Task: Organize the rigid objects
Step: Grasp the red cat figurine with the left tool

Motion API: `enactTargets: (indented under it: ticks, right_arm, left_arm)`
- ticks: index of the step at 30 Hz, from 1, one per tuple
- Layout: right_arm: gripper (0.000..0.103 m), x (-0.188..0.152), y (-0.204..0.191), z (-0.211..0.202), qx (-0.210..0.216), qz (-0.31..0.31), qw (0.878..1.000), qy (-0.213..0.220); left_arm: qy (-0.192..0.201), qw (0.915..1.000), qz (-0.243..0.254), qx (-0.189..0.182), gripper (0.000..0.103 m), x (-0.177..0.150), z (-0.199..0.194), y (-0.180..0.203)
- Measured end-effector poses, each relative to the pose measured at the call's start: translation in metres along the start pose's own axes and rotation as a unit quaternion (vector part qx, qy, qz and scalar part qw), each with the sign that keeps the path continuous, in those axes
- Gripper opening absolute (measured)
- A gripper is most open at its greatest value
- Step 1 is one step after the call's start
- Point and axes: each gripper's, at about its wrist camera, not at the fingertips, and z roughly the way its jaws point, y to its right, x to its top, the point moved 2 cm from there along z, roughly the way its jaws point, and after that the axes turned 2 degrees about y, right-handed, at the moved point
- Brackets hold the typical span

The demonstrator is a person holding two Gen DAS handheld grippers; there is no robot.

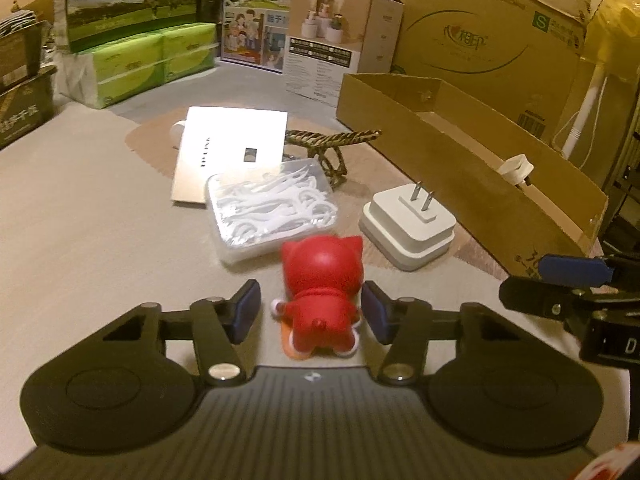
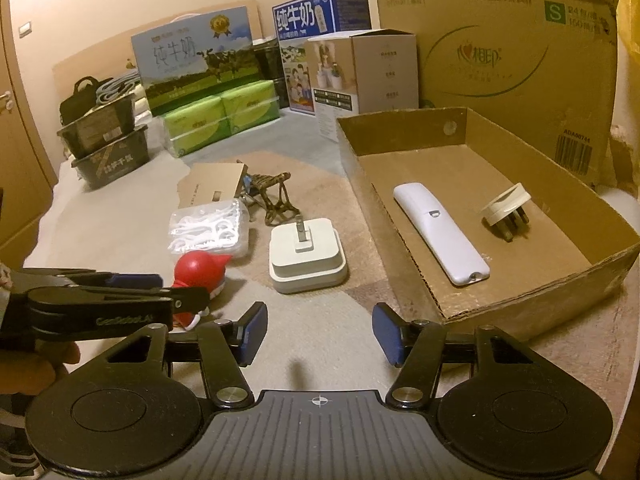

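Left wrist view: I see my left gripper [image 1: 312,312] with its blue pads either side of the red plastic cat figurine [image 1: 320,300] on the beige mat, the right pad about touching, the left with a gap; not clenched.
Right wrist view: my right gripper [image 2: 319,334] is released, empty, near the open brown cardboard box [image 2: 400,240].

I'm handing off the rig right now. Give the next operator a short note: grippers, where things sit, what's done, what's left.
Left gripper: jaws straddle the red cat-eared figurine, pads not yet pressing; still open.
Right gripper: open, empty, hovering over the beige cloth beside the shallow cardboard box.
Done: white remote control and cream round plug lie in the box.
Left: figurine, white square charger, clear case of white floss picks, flat gold box, bronze wire stand.
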Motion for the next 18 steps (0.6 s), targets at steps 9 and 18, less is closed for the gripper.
enactTargets:
  ticks: [9,18]
  right_arm:
    - [0.059,0.000,-0.003,0.007,-0.004,-0.003,1.000,0.001]
    - [0.059,0.005,-0.023,0.018,0.002,-0.041,0.999,0.005]
  left_arm:
    - [-0.001,0.9999,0.002,-0.014,0.041,0.003,0.010,-0.002]
    - [0.007,0.9999,-0.009,0.011,0.041,-0.002,-0.015,-0.023]
